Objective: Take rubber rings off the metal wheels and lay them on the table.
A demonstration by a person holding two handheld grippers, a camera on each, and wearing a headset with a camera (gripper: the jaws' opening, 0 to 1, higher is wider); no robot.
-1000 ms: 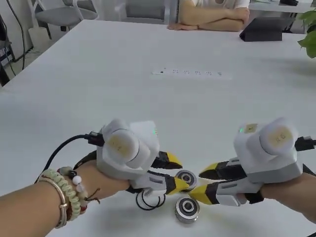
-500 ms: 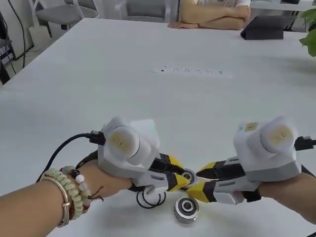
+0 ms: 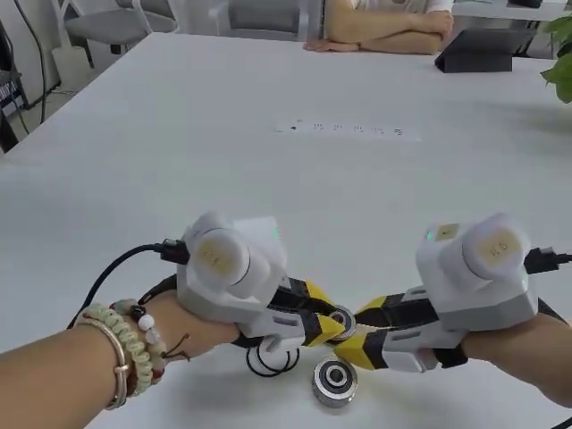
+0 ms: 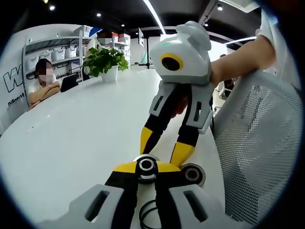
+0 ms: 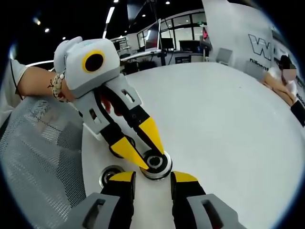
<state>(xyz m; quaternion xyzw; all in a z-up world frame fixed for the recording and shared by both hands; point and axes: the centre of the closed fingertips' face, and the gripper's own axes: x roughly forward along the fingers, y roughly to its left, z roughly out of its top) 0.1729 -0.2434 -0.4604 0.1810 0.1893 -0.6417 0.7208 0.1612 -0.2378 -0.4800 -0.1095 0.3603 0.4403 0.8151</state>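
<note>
The left tool (image 3: pixel 323 320) is clamped on a metal wheel (image 4: pixel 146 165), its yellow-tipped jaws pressing the rim from both sides and holding the wheel low over the white surface (image 3: pixel 268 179). The right tool (image 5: pixel 153 177) faces it from the right with its jaws apart, their yellow tips at the same wheel's edge; whether they touch it cannot be told. Near the person, just in front of the two tools, a second wheel (image 3: pixel 334 379) lies flat on the surface, apart from either tool. To its left, under the left tool's body, thin black rubber rings (image 3: pixel 273 359) lie loose on the surface, overlapping each other. A black cable (image 3: pixel 112 268) runs off to the left from the left tool, and beaded bracelets (image 3: pixel 121 349) sit on that wrist. At the far edge of the surface another person's folded arms (image 3: pixel 384 36) rest, and a potted plant (image 4: pixel 106 59) stands at the far right.
</note>
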